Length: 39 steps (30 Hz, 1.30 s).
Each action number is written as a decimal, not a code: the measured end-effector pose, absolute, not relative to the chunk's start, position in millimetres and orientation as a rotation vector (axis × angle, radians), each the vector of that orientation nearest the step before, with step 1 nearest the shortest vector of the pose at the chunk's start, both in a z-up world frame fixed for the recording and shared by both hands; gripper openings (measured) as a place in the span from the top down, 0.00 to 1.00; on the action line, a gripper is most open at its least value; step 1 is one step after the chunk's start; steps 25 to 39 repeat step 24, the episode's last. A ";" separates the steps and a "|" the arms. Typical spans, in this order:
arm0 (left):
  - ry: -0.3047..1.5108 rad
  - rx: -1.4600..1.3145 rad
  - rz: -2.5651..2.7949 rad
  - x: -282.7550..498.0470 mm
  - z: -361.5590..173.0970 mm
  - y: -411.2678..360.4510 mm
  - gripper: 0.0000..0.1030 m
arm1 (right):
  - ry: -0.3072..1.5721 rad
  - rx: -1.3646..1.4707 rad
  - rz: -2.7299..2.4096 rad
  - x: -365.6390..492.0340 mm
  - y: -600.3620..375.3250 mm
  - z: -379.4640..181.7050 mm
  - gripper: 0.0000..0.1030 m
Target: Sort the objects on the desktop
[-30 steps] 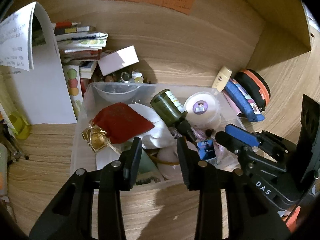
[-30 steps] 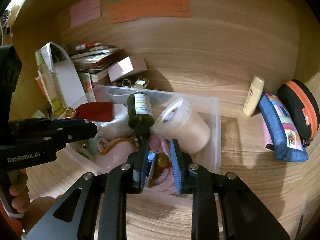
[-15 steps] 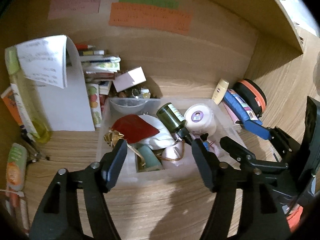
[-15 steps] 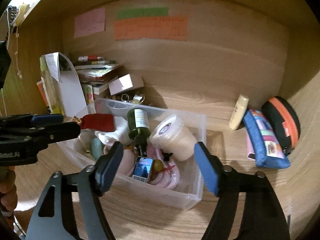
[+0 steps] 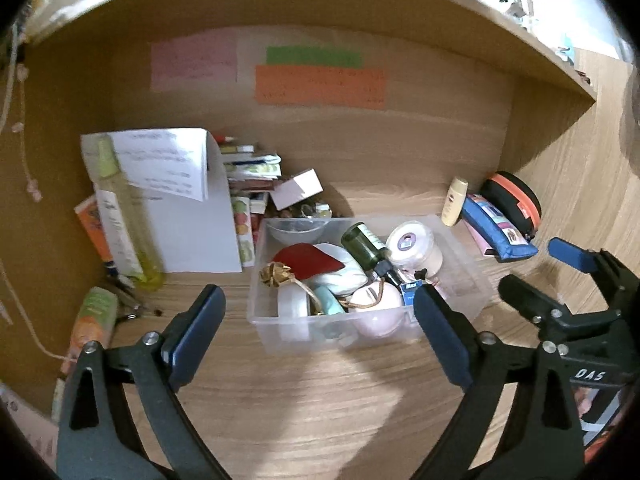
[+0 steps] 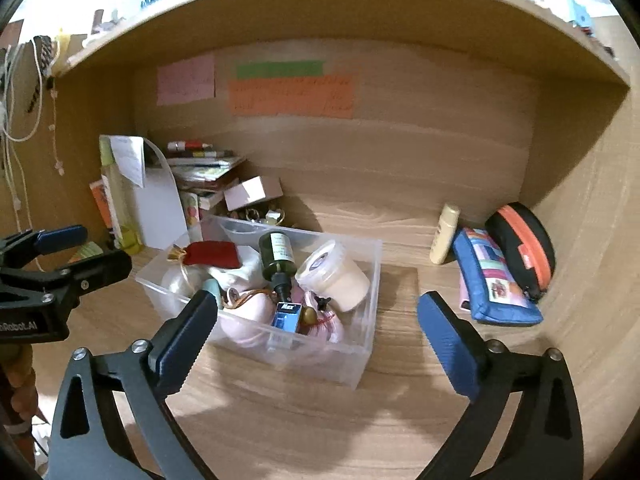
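A clear plastic bin (image 5: 360, 330) (image 6: 340, 364) sits on the wooden desk, filled with a dark green bottle (image 5: 366, 244) (image 6: 277, 258), a white round tub (image 5: 412, 240) (image 6: 332, 276), a red pouch (image 5: 308, 258) (image 6: 212, 254), a small blue box (image 5: 409, 291) (image 6: 286, 314) and pink items. My left gripper (image 5: 320, 332) is open and empty, in front of the bin. My right gripper (image 6: 318, 328) is open and empty, also in front of the bin.
A blue pencil case (image 6: 496, 280), a black-and-orange case (image 6: 524, 244) and a cream tube (image 6: 444, 234) lie at the right. A white folder (image 5: 188, 216), a yellow-green bottle (image 5: 120, 216) and stacked books (image 6: 204, 168) stand at the left. Sticky notes (image 6: 292, 94) hang on the back wall.
Both grippers have opened wide and pulled back from the bin. The small blue box that sat between the right fingers now lies in the bin.
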<state>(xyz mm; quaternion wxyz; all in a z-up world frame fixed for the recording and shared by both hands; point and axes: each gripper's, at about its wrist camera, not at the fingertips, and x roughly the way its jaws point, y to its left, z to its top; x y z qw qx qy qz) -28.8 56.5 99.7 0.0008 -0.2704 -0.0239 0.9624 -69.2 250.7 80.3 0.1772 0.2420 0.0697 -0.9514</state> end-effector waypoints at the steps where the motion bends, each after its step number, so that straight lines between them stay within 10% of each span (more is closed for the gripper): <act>1: -0.069 -0.841 3.029 -24.8 100.6 57.4 0.06 | 0.192 0.679 -2.695 -64.7 252.5 82.4 0.01; 39: -0.021 -0.752 3.051 22.2 108.4 76.0 0.05 | 0.182 0.622 -2.706 -12.6 264.8 92.3 0.00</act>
